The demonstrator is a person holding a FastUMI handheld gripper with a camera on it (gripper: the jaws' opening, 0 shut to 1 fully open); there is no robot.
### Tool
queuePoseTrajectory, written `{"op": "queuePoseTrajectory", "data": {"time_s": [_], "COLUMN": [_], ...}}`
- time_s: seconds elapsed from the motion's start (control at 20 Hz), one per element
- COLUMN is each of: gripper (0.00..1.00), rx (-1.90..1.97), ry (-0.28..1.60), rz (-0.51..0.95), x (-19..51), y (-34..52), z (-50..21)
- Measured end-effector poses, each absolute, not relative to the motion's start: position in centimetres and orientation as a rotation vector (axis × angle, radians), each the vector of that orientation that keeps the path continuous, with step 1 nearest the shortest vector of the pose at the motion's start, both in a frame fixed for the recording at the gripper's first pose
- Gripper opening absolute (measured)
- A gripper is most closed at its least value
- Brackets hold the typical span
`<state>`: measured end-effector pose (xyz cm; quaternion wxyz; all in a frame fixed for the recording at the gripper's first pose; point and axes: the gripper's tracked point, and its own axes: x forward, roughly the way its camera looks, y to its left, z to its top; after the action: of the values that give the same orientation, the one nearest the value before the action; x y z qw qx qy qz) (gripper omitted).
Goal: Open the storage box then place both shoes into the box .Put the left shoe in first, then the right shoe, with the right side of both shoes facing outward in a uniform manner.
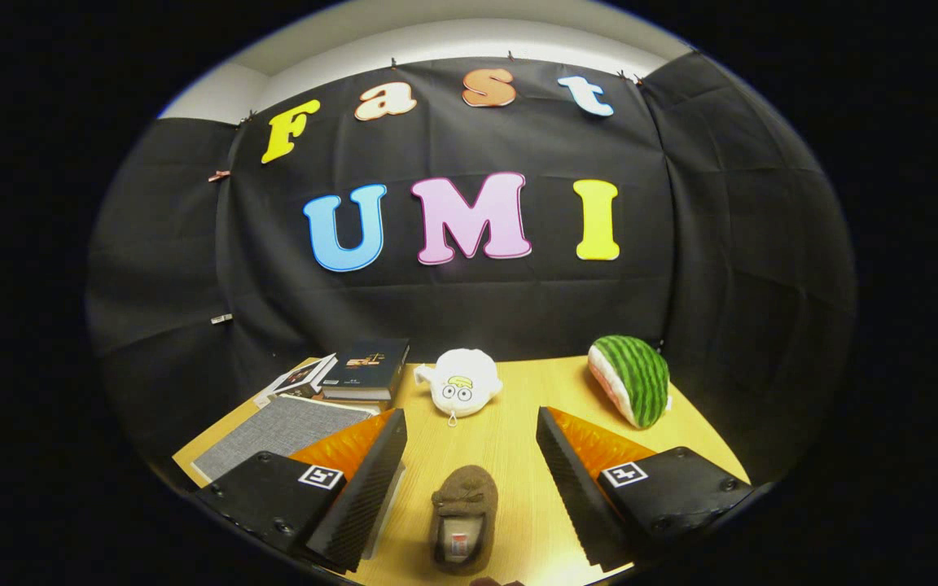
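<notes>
Gripper view: gripper (469,480) fingers spread around one brown shoe (462,518).

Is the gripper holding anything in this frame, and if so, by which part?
Nothing is held. The gripper is open, its fingers spread wide on either side of the brown shoe, which lies on the table between them with a gap to each.

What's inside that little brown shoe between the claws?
The brown shoe lies between the open gripper fingers on the table. Its opening shows a pale lining with a small tag; the toe's inside is hidden.
</notes>
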<state>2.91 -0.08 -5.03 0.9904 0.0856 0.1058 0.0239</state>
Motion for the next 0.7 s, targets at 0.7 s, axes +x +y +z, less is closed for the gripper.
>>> {"op": "queuePoseTrajectory", "data": {"time_s": [0.7], "gripper": [0.98], "rx": [0.630], "ry": [0.667], "rz": [0.286], "x": [1.5], "y": [6.1], "z": [-11.9]}}
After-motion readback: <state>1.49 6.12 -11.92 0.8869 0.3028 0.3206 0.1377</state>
